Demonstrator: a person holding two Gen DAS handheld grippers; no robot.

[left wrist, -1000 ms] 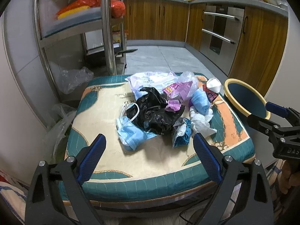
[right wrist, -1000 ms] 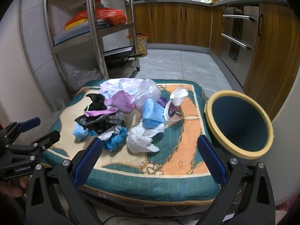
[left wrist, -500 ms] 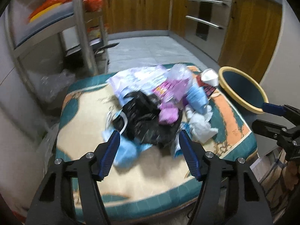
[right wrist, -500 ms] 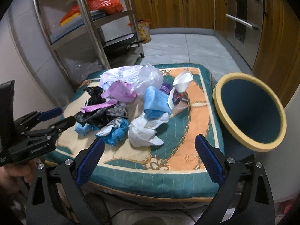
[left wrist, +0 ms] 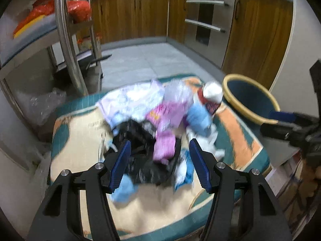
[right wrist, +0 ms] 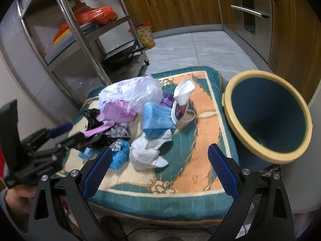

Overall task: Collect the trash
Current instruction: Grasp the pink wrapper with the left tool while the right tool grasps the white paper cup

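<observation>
A heap of trash lies on a teal and orange cushion: a black plastic bag, a pink wrapper, a blue mask, a white tissue, a crushed paper cup and a clear bag. My left gripper hovers over the left of the heap. Its jaws are closing, with the black bag and pink wrapper in line between them, and the pads do not press on anything. My right gripper stands wide open over the cushion's front edge, just short of the tissue. A dark blue bin with a yellow rim stands right of the cushion.
A steel rack with orange bags stands behind the cushion on the left. Wooden cabinets line the back and right. Grey tiled floor lies beyond the cushion. A hand holds the left gripper at the lower left.
The left gripper's jaws have narrowed and it has moved forward over the black bag and pink wrapper. The right gripper has come closer to the cushion and rolled slightly.
</observation>
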